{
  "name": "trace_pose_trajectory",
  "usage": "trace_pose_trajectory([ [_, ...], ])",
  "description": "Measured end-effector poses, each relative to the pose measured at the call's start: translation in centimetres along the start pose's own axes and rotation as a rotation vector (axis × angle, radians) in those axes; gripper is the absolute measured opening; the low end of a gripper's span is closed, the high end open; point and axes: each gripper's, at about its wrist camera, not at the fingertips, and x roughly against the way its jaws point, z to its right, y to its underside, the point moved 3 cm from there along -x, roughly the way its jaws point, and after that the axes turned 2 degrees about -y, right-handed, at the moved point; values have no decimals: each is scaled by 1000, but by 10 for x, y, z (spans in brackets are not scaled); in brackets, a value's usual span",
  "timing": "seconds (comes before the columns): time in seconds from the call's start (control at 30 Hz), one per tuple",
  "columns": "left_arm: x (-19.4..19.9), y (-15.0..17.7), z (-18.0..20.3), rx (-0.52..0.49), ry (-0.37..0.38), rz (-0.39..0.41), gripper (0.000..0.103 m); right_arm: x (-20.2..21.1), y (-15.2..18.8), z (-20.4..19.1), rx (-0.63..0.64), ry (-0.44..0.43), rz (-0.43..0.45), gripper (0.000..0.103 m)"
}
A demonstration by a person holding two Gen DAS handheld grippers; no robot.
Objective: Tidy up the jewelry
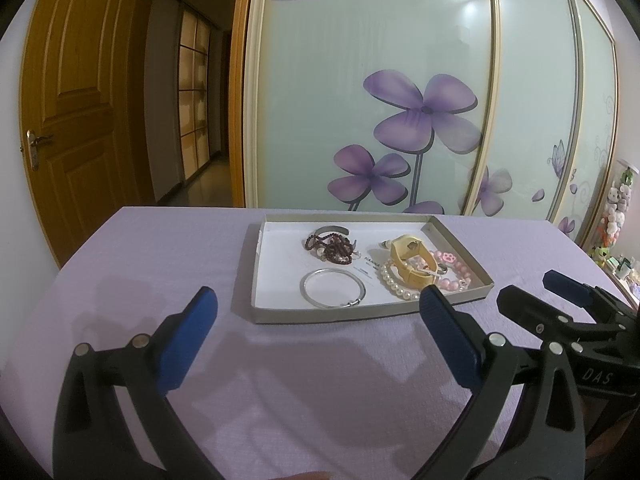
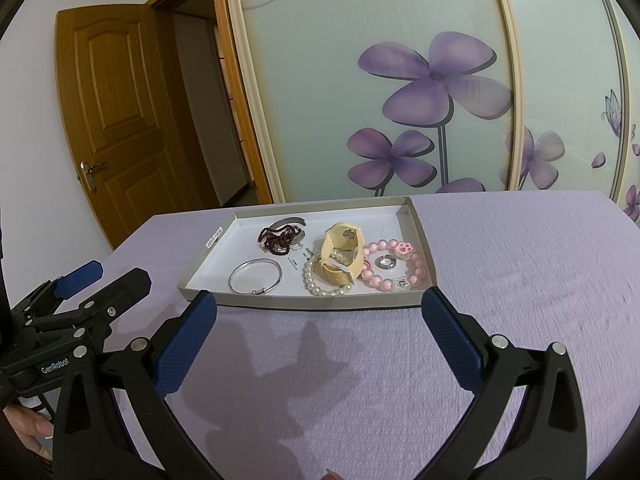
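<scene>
Grey tray (image 2: 224,300) of jewelry, both tools gaping, empty.

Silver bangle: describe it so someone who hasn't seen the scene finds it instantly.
On the lilac-covered table sits a shallow grey-walled tray of jewelry. The silver bangle lies flat in its near-left area, alone on white lining, left of the pearl bracelet. It is the only plain, thin metal hoop with no beads.

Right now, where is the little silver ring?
In the right wrist view, the silver ring lies flat inside the loop of the pink bead bracelet, at the right end of the tray, just right of the yellow watch band.
</scene>
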Motion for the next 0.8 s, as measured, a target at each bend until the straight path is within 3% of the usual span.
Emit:
trace_pose_trajectory([
  [0.8,-1,5,3,3,7,-5,101,-1,1,-1,-1,0,0,102],
])
